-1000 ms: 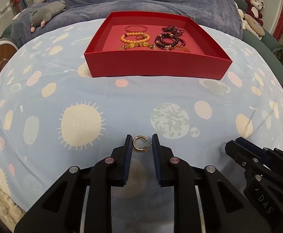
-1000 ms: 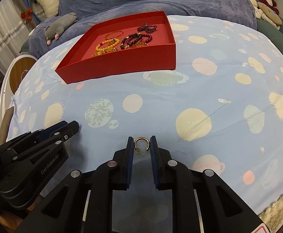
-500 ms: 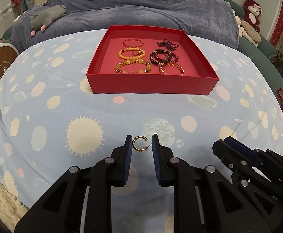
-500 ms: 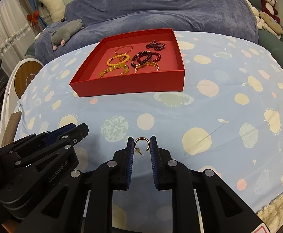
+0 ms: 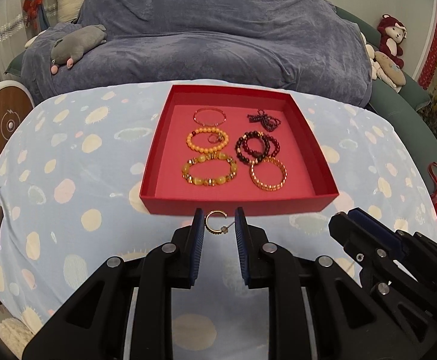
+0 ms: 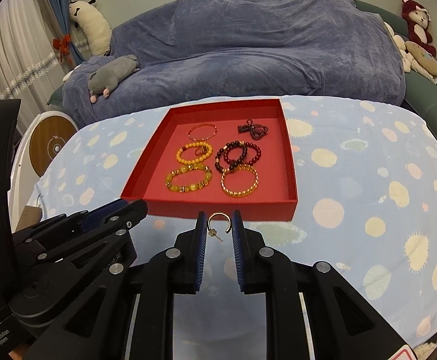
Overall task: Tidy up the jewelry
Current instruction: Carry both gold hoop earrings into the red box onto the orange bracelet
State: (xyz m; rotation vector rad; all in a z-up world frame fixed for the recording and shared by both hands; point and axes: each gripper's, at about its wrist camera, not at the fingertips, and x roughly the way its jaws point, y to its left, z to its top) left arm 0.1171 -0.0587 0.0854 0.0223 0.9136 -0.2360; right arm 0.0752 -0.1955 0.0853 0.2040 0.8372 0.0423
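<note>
while tongs (image 5: 217, 225) hover, red box (image 5: 236, 205) holds bracelets (image 5: 209, 169).

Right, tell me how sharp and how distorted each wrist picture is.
Left wrist view: fisheye bends the table edges, dark corners; the red tray and the hoop earring in the left gripper look sharp. Right wrist view: same bending and vignette; the other earring in the right gripper is crisp, lighting even.

Even, soft indoor light in both wrist views; sharp focus, no glare.
You get heavy fisheye bending with dark vignette corners. The red tray (image 5: 236, 207) is crisp, the tablecloth (image 6: 368, 180) curves hard at the edges, and you see only faint shadows. The curtain (image 6: 14, 60) reads brightest.
</note>
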